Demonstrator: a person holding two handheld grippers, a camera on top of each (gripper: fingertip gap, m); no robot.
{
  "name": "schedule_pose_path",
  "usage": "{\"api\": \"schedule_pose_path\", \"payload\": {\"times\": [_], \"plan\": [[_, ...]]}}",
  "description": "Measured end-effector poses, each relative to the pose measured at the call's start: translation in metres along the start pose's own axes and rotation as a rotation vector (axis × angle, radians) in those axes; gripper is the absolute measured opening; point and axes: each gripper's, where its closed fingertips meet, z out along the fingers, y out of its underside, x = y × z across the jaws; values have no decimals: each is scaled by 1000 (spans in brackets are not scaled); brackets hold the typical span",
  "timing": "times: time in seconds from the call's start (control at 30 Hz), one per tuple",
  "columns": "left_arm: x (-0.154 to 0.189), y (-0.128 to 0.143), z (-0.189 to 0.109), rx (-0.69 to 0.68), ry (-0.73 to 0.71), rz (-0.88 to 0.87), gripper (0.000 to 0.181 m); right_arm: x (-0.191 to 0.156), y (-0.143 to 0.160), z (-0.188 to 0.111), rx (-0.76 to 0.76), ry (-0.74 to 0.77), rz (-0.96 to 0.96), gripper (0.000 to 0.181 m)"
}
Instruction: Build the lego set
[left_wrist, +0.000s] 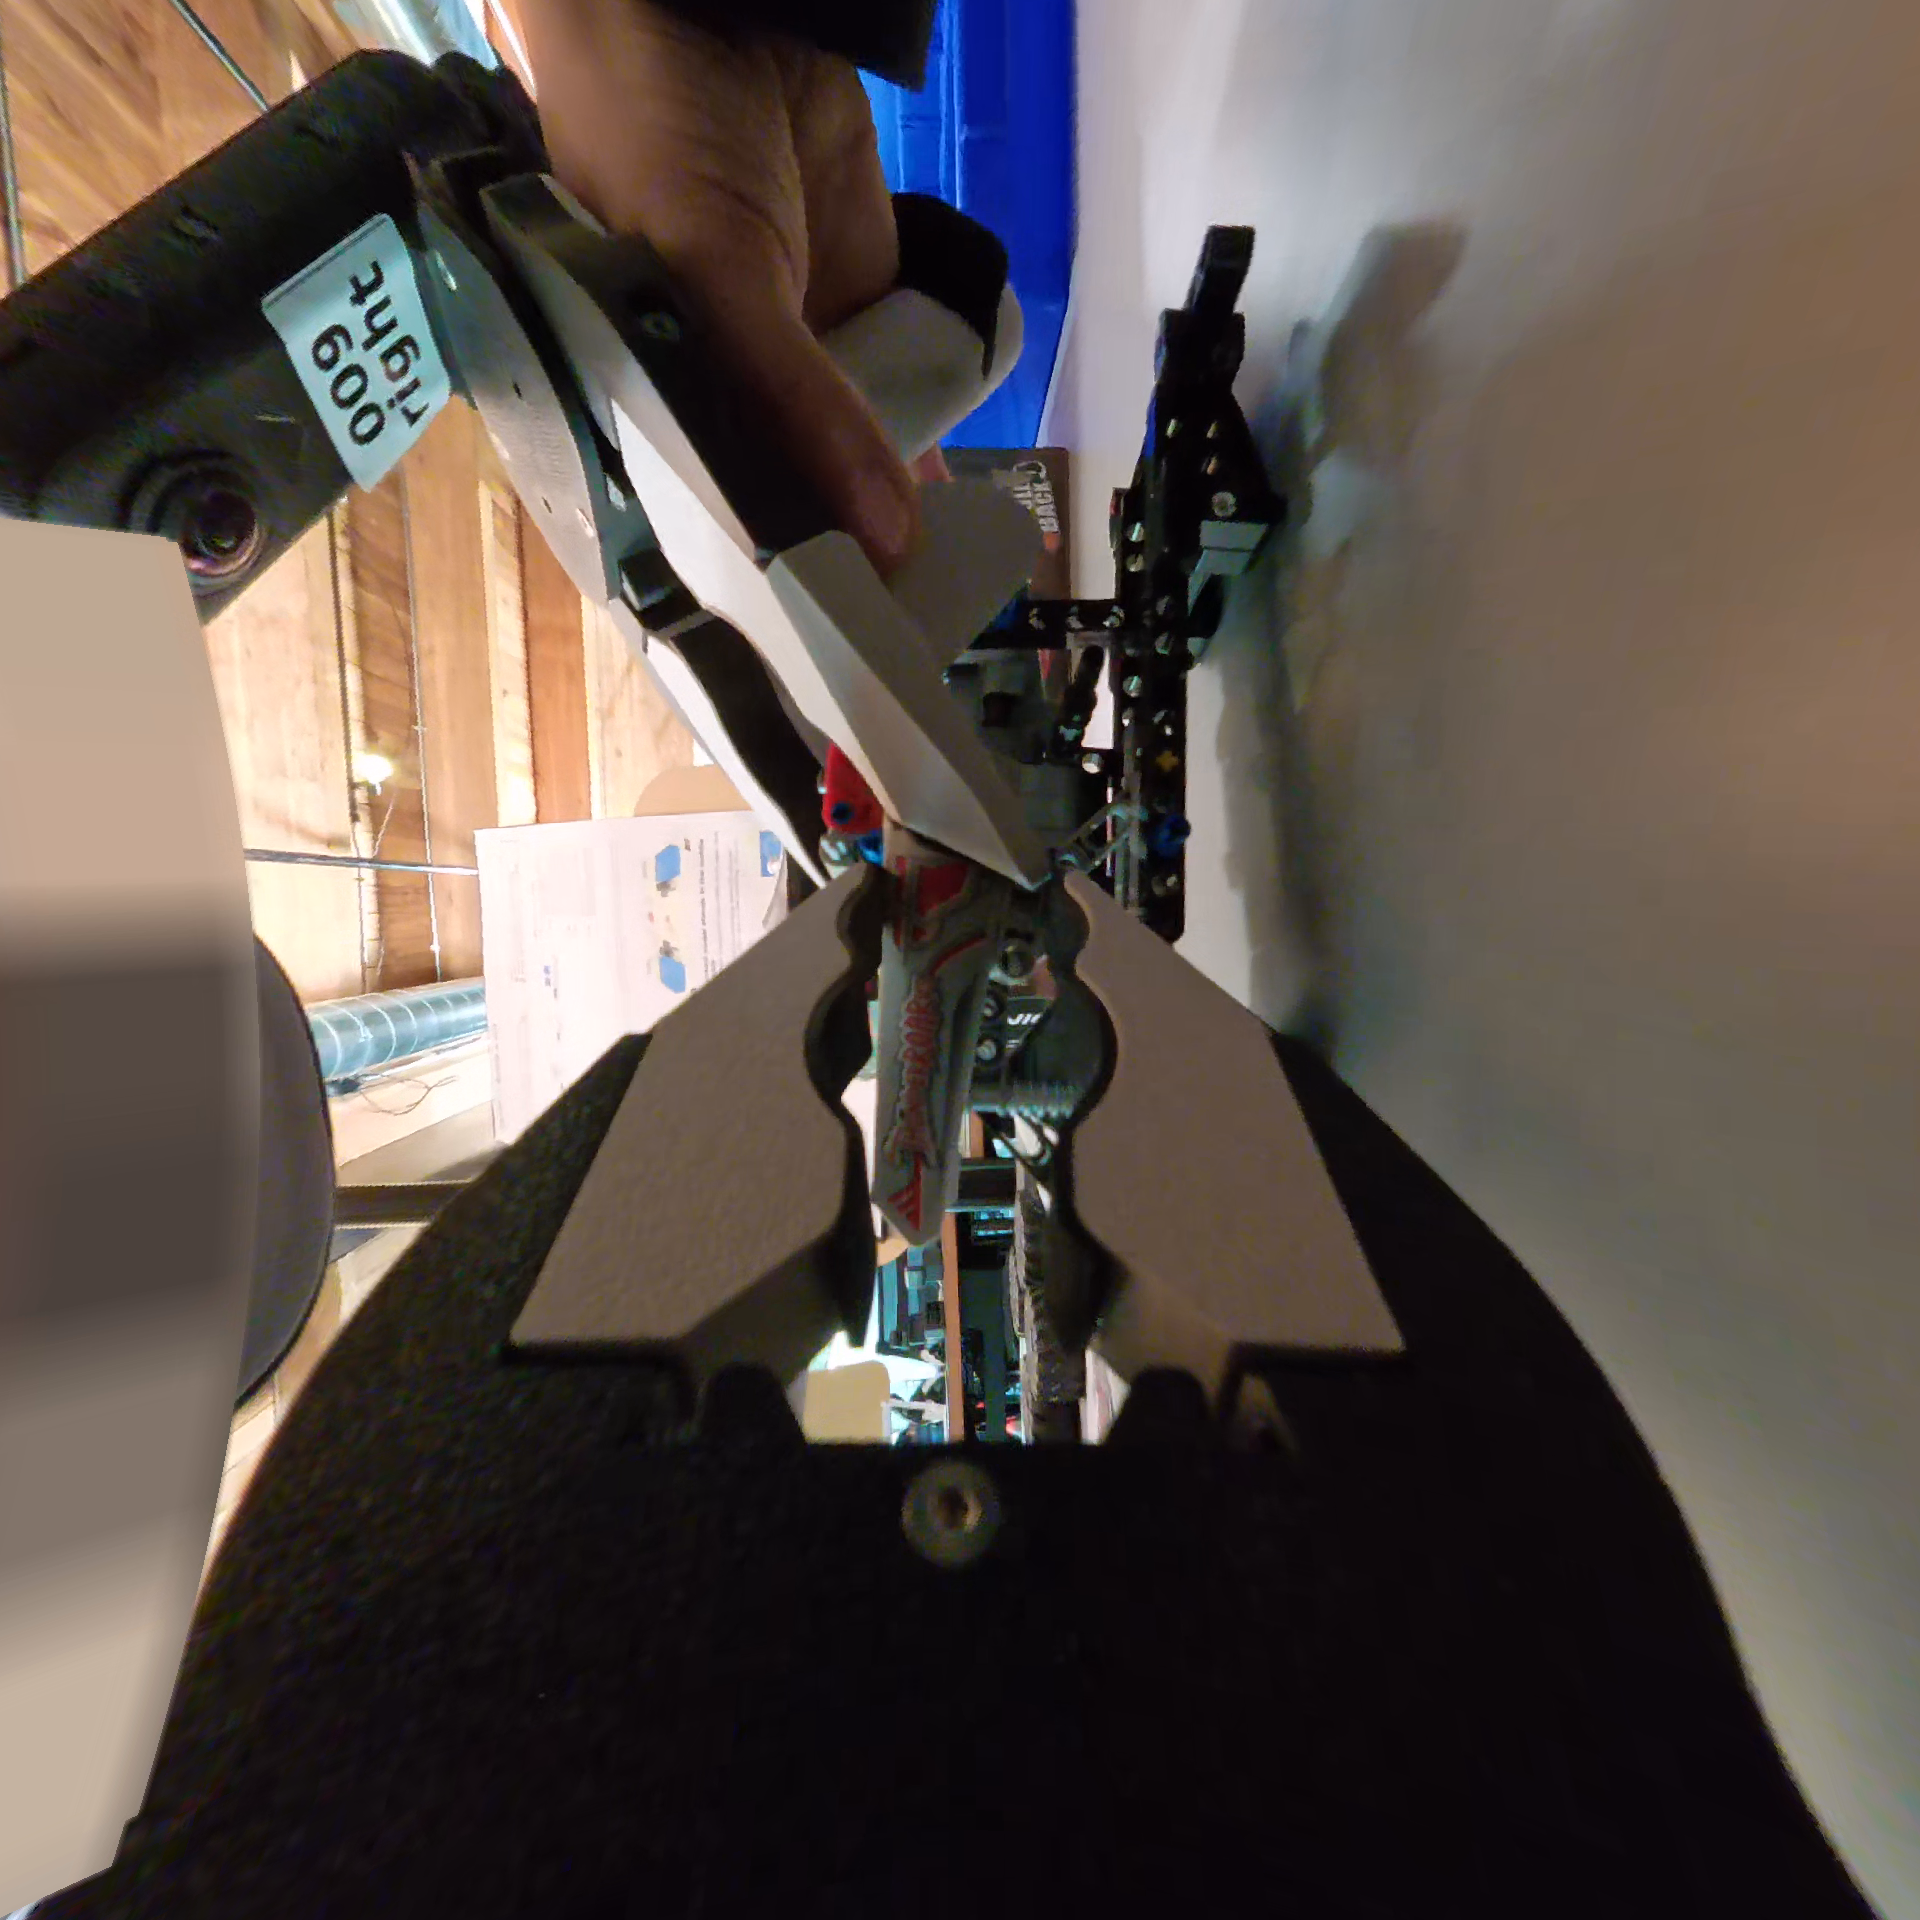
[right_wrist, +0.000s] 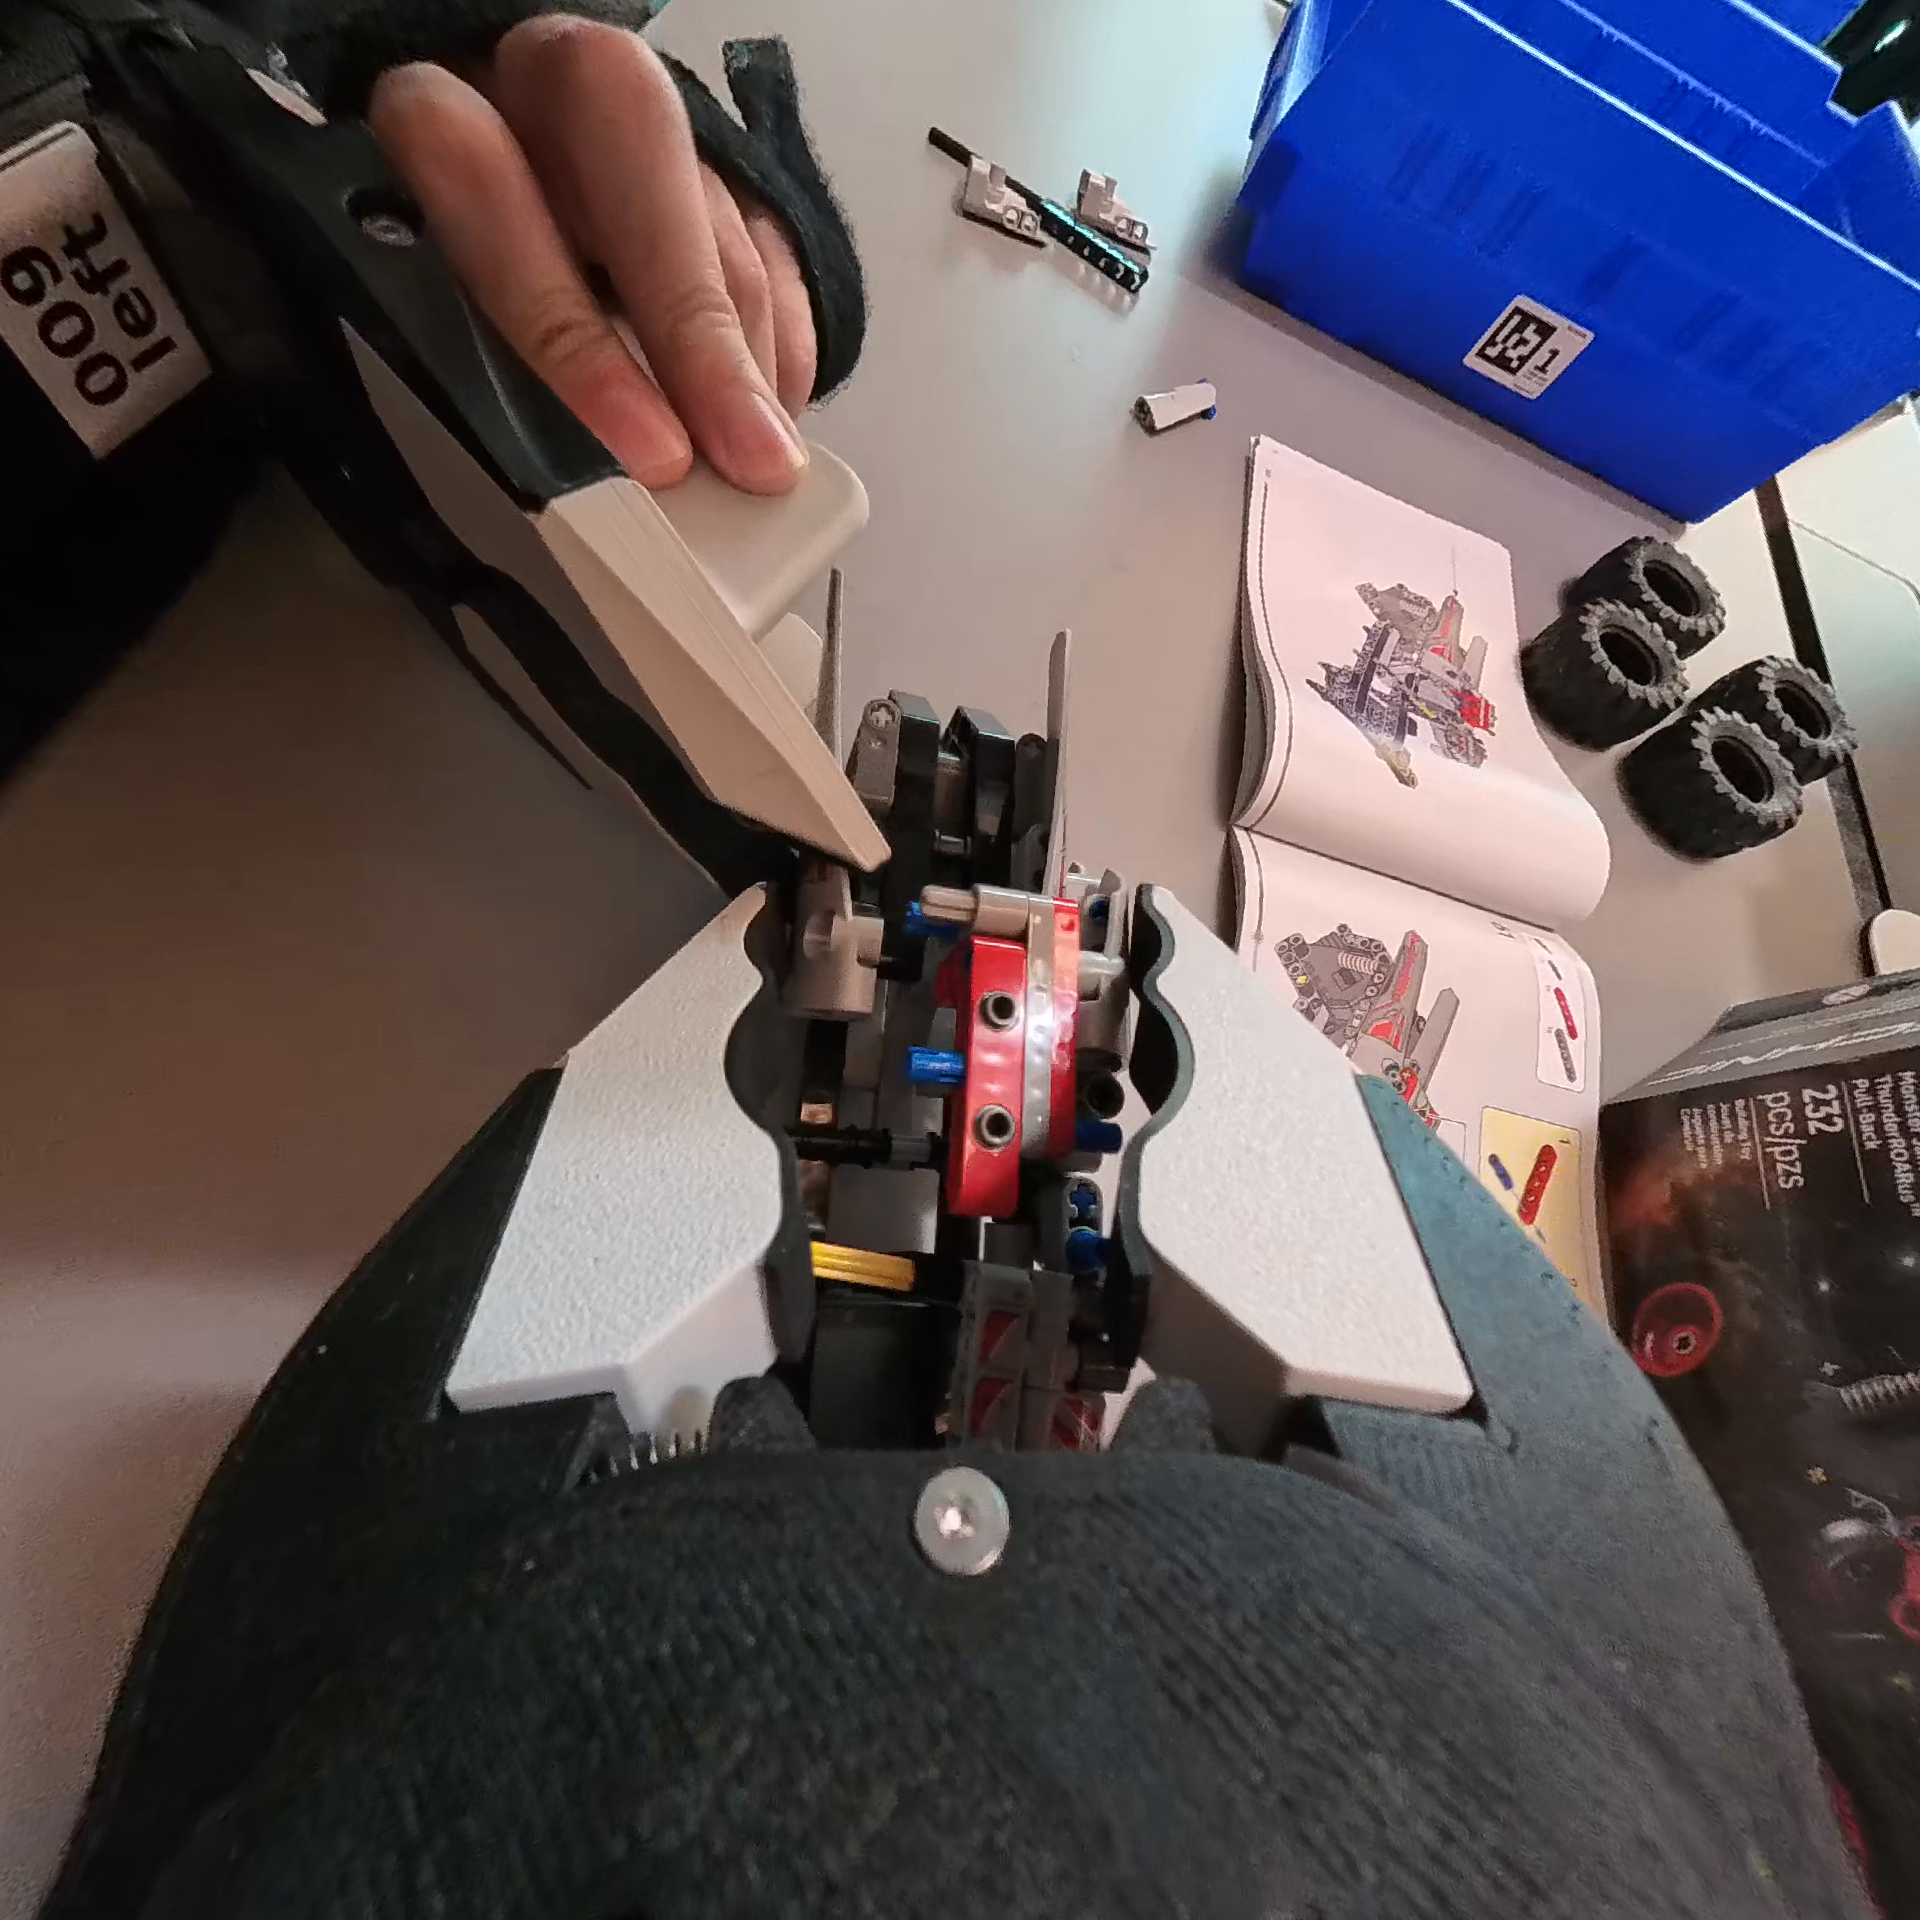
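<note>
Mid-build: right gripper (right_wrist: 951, 997) clamping truck chassis (right_wrist: 1003, 1081), left gripper (left_wrist: 961, 956) pinching its printed panel (left_wrist: 925, 1060); next probably pressing panel home, needing steady alignment.

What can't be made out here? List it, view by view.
- Left wrist view: the model is mostly covered by both tools; the background is blurred.
- Right wrist view: the model's underside is hidden by the right tool; the box is cut by the right edge.

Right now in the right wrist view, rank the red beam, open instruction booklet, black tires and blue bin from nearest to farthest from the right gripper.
1. Red beam, between the right gripper jaws.
2. Instruction booklet, right.
3. Black tires, farther right.
4. Blue bin, upper right.
</note>
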Motion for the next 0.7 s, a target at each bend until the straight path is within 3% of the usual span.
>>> {"api": "schedule_pose_path", "payload": {"times": [0.43,0.7], "plan": [[-1,1,0,5,11,-62,28,-1,-1,-1,-25,-9,-5,64],[-2,-4,-1,37,-27,74,28,-4,-1,-2,-30,-22,-40,64]]}}
